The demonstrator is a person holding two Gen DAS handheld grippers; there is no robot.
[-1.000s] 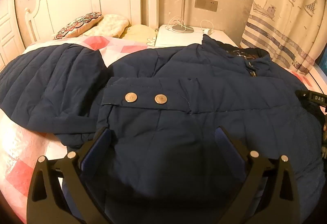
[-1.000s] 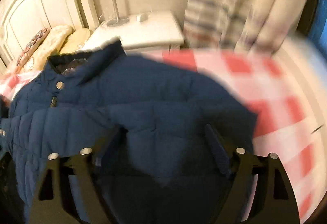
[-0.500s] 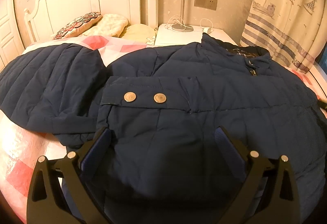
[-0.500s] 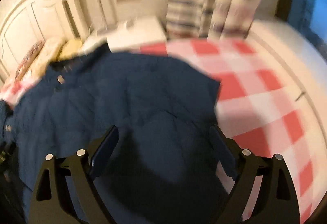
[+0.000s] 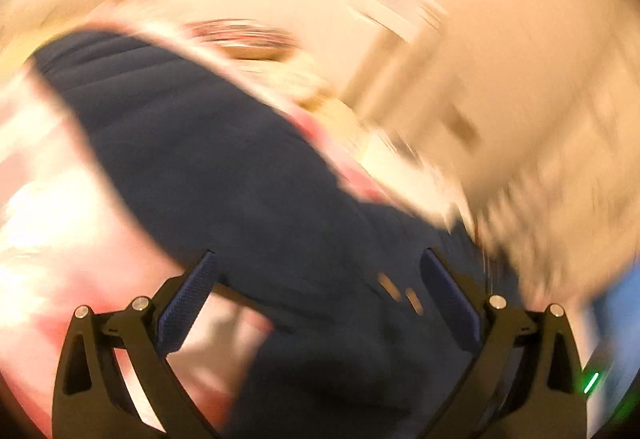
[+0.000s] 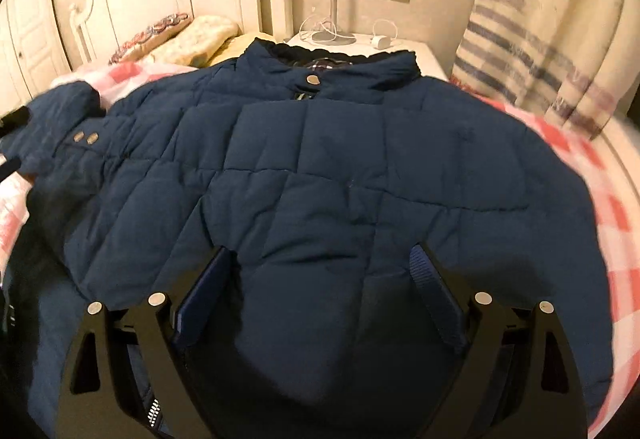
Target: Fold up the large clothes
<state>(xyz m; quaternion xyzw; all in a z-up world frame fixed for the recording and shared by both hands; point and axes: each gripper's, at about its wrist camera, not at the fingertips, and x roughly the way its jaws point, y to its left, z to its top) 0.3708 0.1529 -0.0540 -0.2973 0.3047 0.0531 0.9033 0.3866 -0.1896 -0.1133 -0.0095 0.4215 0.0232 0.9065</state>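
In the left wrist view, everything is blurring, so you are swinging this hand fast. Your left gripper (image 5: pixel 318 279) is standing with its jaws wide apart, and nothing is pinched between the pads; the navy sleeve (image 5: pixel 192 143) is lying under them, running to the far left across the checked bedspread (image 5: pixel 52 207). I think you are going for this sleeve now: slow down, let the picture settle, then take the cuff end with its two snaps (image 5: pixel 400 291) so the sleeve folds flat over the body.

In the right wrist view, your right gripper (image 6: pixel 320 279) has just been opening a little more, and it is holding nothing. The jacket (image 6: pixel 320 159) is lying front up below it, collar (image 6: pixel 328 67) far. No containers are showing; the nightstand (image 6: pixel 400 51) is only carrying a lamp base and cables.
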